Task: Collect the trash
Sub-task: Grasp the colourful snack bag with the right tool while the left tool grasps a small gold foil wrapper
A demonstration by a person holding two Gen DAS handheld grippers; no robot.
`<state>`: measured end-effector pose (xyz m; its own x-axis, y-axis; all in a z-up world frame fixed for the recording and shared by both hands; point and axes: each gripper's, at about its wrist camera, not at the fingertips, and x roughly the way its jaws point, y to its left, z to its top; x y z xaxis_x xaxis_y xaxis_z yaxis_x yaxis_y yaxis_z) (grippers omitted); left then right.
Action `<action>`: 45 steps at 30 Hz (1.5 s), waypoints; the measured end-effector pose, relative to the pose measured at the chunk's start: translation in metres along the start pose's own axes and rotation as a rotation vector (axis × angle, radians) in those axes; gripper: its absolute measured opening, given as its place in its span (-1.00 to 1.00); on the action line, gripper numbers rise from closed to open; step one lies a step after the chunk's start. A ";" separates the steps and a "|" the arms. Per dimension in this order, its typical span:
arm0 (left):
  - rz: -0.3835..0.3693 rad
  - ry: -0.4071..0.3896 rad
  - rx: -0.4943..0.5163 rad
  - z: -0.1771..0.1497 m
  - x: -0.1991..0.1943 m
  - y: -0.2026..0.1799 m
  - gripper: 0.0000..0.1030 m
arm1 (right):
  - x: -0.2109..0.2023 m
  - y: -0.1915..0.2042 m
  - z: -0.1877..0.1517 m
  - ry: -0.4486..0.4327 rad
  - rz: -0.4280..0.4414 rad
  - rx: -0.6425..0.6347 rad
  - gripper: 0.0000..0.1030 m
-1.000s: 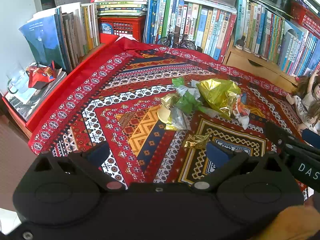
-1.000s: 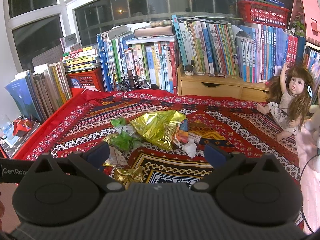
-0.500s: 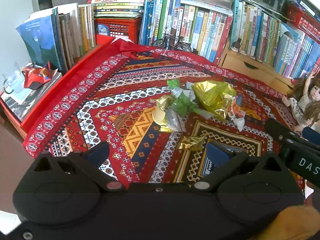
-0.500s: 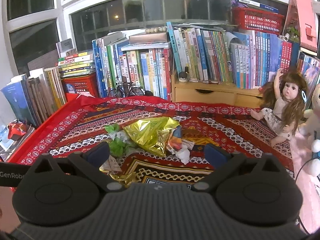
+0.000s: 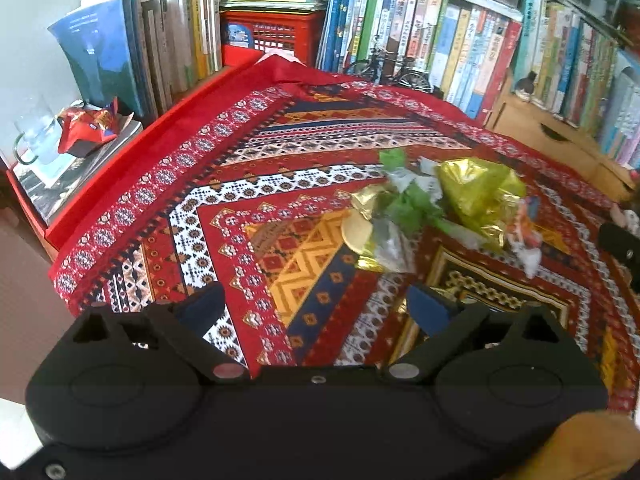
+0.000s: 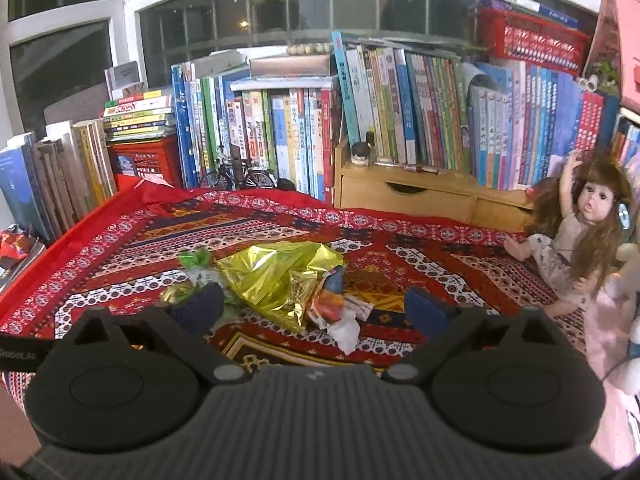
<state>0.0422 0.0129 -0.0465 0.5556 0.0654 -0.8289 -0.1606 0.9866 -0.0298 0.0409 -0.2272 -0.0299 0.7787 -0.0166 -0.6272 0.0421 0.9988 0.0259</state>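
Note:
A pile of trash lies mid-cloth: a crumpled gold foil bag (image 5: 476,192) (image 6: 280,276), green wrappers (image 5: 408,204) (image 6: 196,260), a round gold disc (image 5: 358,232), a silvery wrapper (image 5: 390,248) and a white paper wad (image 5: 528,254) (image 6: 344,330). My left gripper (image 5: 316,306) hovers over the patterned cloth (image 5: 248,200) short of the pile, its jaws wide and closing, with only cloth between them. My right gripper (image 6: 314,306) is open and low before the pile. The foil bag and a colourful wrapper (image 6: 328,304) show between its fingers, untouched.
Rows of books (image 6: 400,112) wall the back and left. A red crate (image 5: 268,34), a model bicycle (image 6: 236,176) and a wooden drawer unit (image 6: 420,196) stand behind the cloth. A doll (image 6: 576,236) sits at the right. A glass mug (image 5: 36,132) and a red wrapper (image 5: 90,124) rest at the left.
Both grippers have come closer to the trash pile. The left one sank toward the cloth, and a small gold wrapper slid behind its right finger.

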 end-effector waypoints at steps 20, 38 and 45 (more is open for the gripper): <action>-0.101 0.107 -0.065 -0.022 0.088 -0.079 0.27 | 0.143 -0.031 -0.029 0.250 0.083 -0.113 0.15; -0.127 0.121 -0.051 -0.029 0.115 -0.106 -0.13 | 0.129 -0.039 -0.046 0.329 0.130 -0.145 -0.37; -0.131 0.099 -0.063 -0.031 0.093 -0.108 -0.14 | 0.104 -0.045 -0.048 0.318 0.126 -0.141 -0.34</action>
<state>0.0853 -0.0921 -0.1376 0.4921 -0.0809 -0.8668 -0.1450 0.9742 -0.1732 0.0895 -0.2715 -0.1336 0.5377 0.1004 -0.8371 -0.1456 0.9890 0.0251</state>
